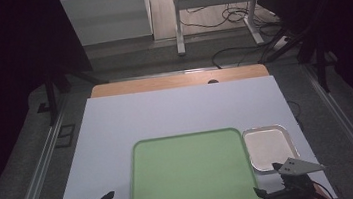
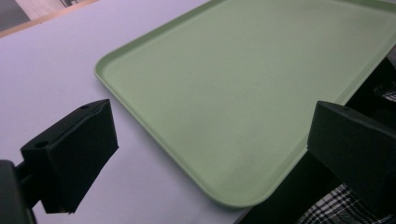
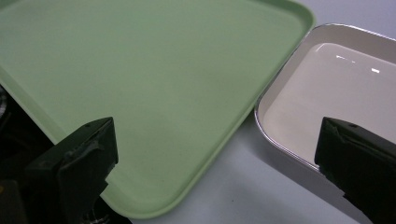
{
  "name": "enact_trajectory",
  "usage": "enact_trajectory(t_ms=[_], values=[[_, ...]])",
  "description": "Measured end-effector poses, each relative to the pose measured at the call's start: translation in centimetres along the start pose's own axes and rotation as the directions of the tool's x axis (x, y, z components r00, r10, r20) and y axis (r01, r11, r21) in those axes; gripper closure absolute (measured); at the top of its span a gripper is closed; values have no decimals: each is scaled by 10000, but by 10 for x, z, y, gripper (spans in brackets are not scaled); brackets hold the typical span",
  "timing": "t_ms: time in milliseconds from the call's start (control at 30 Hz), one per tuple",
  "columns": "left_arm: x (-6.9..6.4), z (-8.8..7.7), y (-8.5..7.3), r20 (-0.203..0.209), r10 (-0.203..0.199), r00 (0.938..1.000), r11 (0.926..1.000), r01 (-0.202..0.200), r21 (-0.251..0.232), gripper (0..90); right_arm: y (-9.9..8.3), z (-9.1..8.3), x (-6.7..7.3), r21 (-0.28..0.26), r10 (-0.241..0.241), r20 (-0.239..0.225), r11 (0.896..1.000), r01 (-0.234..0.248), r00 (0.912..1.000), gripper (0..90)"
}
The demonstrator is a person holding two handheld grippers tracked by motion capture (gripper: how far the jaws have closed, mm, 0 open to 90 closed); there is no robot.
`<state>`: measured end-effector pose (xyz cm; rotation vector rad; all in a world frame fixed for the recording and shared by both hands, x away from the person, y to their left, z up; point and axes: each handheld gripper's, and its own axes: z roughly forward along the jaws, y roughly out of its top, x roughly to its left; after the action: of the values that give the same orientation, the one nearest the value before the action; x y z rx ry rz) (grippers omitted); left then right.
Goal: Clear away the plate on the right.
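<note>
Green plastic tray (image 1: pixel 191 173) lies between my two grippers, empty, its near corners just ahead of each set of fingers. I see the left gripper (image 2: pixel 205 154) and right gripper (image 3: pixel 215 158) both spread wide, holding nothing. The metal pan (image 1: pixel 268 148) sits beyond my right fingers; I'd approach low and square.
</note>
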<state>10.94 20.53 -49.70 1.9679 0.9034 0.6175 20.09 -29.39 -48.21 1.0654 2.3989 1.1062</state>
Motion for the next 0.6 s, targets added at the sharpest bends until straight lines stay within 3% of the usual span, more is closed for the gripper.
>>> enact_trajectory(t_ms=[200,600], values=[[1,0,0,25,-58,10000,10000,59,-40,14,1,4,8,462,-582,271,9973,569,9979,0],[3,-2,-1,59,-331,9994,9994,332,-140,8,2,7,8,786,-713,101,9944,703,9974,0]])
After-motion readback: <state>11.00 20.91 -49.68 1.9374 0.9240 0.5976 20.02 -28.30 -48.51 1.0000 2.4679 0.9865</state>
